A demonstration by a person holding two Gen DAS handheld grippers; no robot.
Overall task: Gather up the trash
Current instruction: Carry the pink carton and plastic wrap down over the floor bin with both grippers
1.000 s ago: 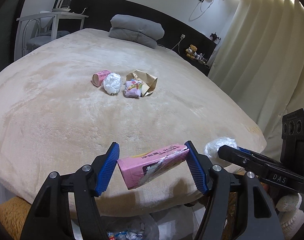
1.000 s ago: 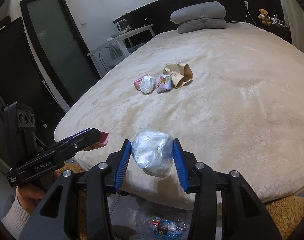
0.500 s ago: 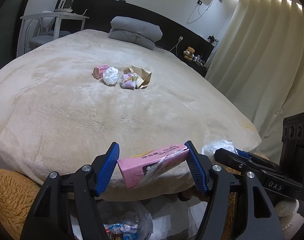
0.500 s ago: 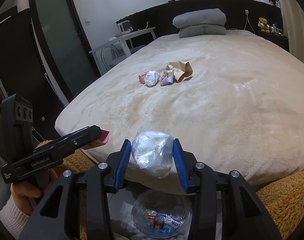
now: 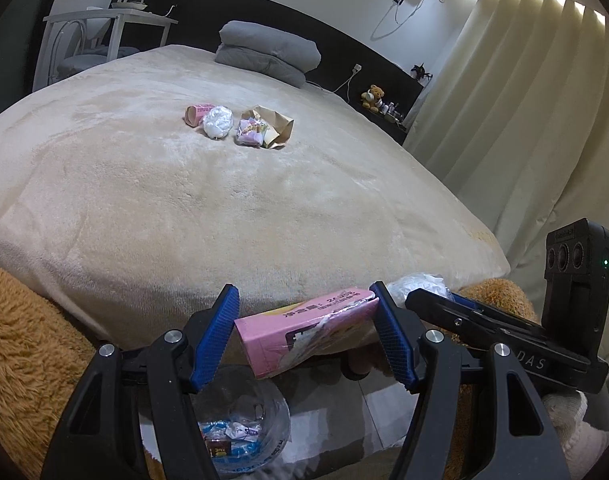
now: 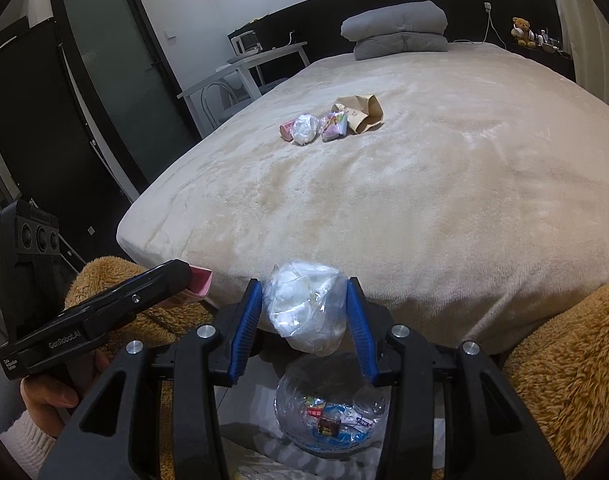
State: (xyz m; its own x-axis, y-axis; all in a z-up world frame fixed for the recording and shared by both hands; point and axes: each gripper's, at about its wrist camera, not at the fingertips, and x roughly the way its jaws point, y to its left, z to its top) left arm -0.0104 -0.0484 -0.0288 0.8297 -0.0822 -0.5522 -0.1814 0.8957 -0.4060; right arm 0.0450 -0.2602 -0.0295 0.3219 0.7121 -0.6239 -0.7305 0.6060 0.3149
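My left gripper [image 5: 304, 332] is shut on a pink carton [image 5: 308, 330] and holds it past the foot of the bed, above a clear trash bag [image 5: 240, 436] on the floor. My right gripper [image 6: 304, 316] is shut on a crumpled clear plastic bag [image 6: 304, 308], just above the same trash bag [image 6: 332, 416]. On the bed lie a pink cup [image 5: 195, 113], a white plastic wad [image 5: 217, 121], a colourful wrapper [image 5: 250, 133] and a brown paper bag [image 5: 276, 126]. Each gripper shows in the other's view.
The beige bed [image 5: 184, 200] fills the middle, with grey pillows [image 5: 268, 52] at its head. A brown furry blanket [image 6: 564, 360] hangs at the foot. A white desk [image 5: 104, 28] stands left, curtains [image 5: 524, 100] right, a dark door [image 6: 116, 80] far left.
Both grippers have pulled back from the bed and lowered past its foot edge with their loads. The trash bag on the floor has come into fuller view beneath them.
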